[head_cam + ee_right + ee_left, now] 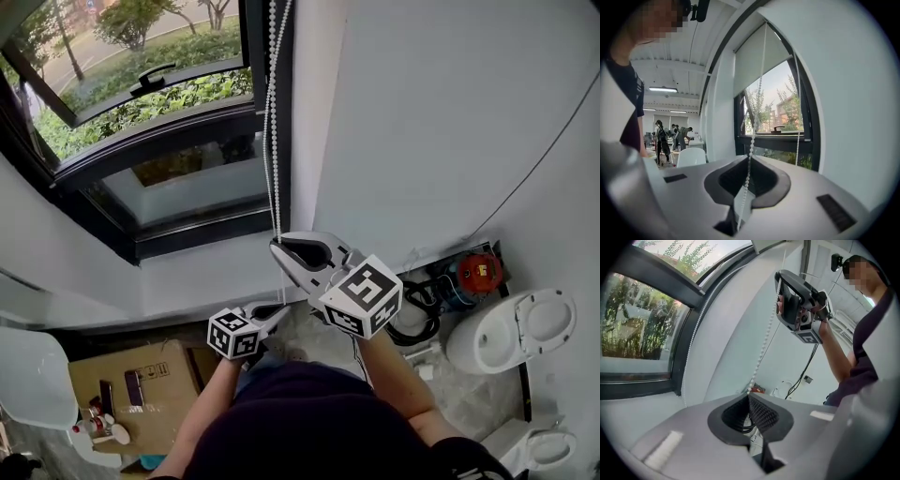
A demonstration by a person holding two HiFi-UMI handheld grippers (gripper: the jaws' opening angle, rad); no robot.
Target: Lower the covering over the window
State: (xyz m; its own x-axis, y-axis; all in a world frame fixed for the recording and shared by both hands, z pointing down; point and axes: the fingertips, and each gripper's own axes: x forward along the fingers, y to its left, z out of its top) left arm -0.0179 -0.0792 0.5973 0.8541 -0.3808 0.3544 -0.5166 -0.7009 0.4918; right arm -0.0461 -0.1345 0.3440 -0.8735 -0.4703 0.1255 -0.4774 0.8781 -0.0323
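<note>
Office window (187, 131) stands largely uncovered, its roller blind (757, 61) drawn only part-way, high above and ahead of the right gripper (751, 157). That gripper's jaws are pinched together on the bead chain (273, 112). Just below it, the left gripper (749, 392) is clamped tight on what looks like the same strand. Likely hazards: with both hands fixed on one run, a pull against the lower grip could snap the chain or strain the clutch. Beads may slip through the narrow tips, and hauling the wrong strand would raise the blind.
</note>
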